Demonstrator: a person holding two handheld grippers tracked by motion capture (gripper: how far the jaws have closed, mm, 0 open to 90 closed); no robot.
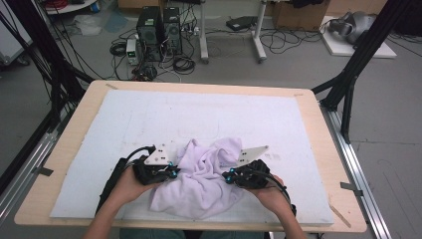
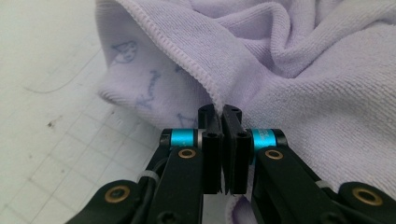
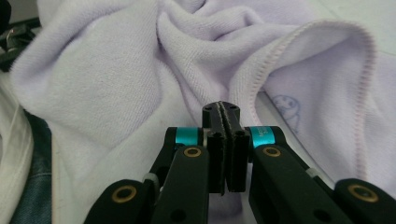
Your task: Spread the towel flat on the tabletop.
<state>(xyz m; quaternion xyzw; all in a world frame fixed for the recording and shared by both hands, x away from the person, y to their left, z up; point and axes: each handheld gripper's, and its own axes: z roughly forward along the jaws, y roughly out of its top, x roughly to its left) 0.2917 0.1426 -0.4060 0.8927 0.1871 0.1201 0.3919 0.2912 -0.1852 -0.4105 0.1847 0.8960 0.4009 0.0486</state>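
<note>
Towel (image 1: 201, 174) on mat (image 1: 124, 119) — between both grippers.

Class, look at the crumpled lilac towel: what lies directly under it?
The lilac towel rests on a white mat covering the wooden table. Whatever sits beneath its bunched folds is covered.

Both tools (image 1: 175, 172) (image 1: 226, 177) clamped — jaws together.

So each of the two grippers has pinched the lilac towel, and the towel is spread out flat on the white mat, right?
Not quite. Both the left gripper and right gripper do pinch the lilac towel, but the high view shows it bunched in a crumpled heap on the white mat, not flat.
</note>
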